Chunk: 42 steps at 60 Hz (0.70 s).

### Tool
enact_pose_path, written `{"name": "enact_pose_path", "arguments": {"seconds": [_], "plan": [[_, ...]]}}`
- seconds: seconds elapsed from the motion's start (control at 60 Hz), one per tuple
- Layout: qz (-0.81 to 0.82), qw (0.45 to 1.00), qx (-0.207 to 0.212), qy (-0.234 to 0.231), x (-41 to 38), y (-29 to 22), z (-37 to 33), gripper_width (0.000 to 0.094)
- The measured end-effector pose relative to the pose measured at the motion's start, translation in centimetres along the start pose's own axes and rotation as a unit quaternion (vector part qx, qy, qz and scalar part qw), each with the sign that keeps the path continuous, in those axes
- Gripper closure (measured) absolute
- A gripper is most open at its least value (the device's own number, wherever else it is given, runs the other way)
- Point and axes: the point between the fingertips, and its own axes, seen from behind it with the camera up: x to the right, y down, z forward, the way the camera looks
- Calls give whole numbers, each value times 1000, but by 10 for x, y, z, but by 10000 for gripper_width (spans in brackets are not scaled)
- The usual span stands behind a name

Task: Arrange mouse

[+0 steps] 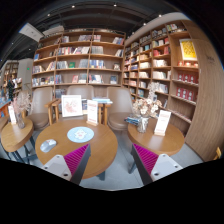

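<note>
Mouse unidentifiable among items on round wooden desk (85,150); tongs (110,160) open, empty, held above it, bookshelves (85,60) beyond.

Small pale mouse (48,146) on round table (98,152)

Round wooden table (75,150) bears a blue mat (80,134) (centred) and cards (72,104).

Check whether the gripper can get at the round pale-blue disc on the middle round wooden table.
Probably yes. The gripper has its jaws open and empty; the round pale-blue disc lies flat on the round wooden table, just ahead, nothing between. Upright white cards stand behind it.
</note>
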Motion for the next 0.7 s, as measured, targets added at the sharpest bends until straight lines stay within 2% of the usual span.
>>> {"name": "enact_pose_path", "arguments": {"seconds": [0.333, 0.7], "plan": [[-8, 999, -23, -38, -66, 22, 8, 77], [-21, 992, -34, -120, -220, 49, 0, 80]]}}
